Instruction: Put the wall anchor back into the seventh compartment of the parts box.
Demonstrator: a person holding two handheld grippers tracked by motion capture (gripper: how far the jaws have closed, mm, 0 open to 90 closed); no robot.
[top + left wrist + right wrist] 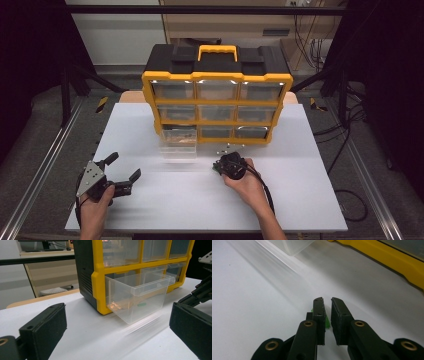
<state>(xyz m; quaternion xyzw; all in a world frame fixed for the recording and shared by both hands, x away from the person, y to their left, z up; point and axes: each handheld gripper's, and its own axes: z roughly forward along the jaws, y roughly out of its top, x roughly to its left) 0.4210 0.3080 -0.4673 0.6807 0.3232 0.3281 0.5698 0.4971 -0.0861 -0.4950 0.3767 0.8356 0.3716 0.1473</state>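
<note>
1. R claw (327, 302): jaws nearly together, a narrow gap left at the tips; a small green item (327, 322) sits pinched low between the pads. It hangs just over the white table (300, 190), tips pointing toward the organiser. Judged: item picked up for sorting.
2. L claw (122, 172): jaws spread wide, nothing between them, resting low near the table's left front. Judged: parked, or ready to steady the drawer.
3. Clear drawer (137, 295): pulled out of the yellow organiser (217, 100), bottom-left slot, front end tipped down onto the table, rear still at the slot. Left out so contents stay reachable, prob.
4. Drawer contents: coppery bits (115, 305) plus one green piece (141, 304) at the bottom.
5. Small metal parts (227, 147) lie on the table just in front of the organiser, near the R claw. Type cannot be told.
</note>
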